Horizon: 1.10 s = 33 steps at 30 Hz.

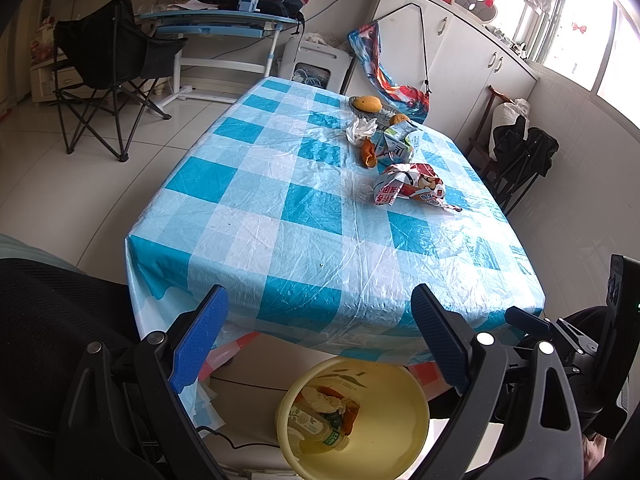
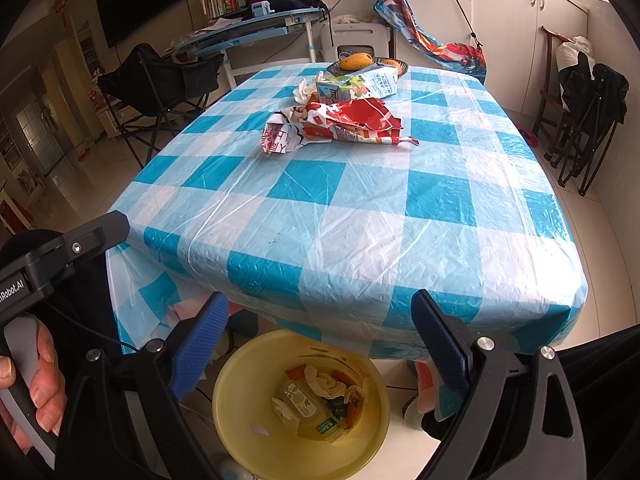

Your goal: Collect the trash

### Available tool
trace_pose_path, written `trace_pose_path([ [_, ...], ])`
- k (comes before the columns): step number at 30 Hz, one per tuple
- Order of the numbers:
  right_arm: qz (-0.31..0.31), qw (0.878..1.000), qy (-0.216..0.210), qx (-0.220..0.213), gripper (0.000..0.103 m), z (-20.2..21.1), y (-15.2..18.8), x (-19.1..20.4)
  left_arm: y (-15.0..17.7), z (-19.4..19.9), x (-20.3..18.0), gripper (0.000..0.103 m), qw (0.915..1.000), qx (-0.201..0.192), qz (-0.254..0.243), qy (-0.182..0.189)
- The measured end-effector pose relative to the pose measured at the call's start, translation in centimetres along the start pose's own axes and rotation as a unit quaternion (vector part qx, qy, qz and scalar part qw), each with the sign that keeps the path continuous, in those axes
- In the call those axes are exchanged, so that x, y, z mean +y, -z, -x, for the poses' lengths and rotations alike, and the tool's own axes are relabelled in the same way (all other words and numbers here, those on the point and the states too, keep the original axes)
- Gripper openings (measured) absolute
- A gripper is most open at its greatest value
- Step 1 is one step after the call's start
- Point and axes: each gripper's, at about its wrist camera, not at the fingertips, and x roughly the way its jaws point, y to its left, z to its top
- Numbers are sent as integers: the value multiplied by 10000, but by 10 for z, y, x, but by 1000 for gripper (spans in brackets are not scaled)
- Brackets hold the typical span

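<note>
A crumpled red-and-white snack wrapper point(image 1: 410, 186) point(image 2: 332, 126) lies on the blue-checked table point(image 1: 280, 220) point(image 2: 360, 220). Behind it are a flattened drink carton point(image 1: 396, 146) point(image 2: 362, 84), an orange peel point(image 1: 368, 154) and a crumpled white tissue point(image 1: 360, 128) point(image 2: 304, 88). A yellow bin point(image 1: 400, 412) point(image 2: 240, 412) on the floor below the near table edge holds a bottle, tissue and peel. My left gripper point(image 1: 320, 340) and right gripper point(image 2: 320, 340) are both open and empty, held over the bin, short of the table edge.
A dish with a mango point(image 1: 366, 103) point(image 2: 354, 61) stands at the far end of the table. A black folding chair point(image 1: 108, 72) stands to the left, another chair with dark clothes point(image 2: 588, 92) to the right. A desk and white cupboards stand behind.
</note>
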Motion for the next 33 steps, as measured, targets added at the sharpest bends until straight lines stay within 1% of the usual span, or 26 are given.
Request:
trace_pose_path([
  [33,11,10000,4,5,89,0,0,1,-1,0,1,89,10000,-8,27,3],
])
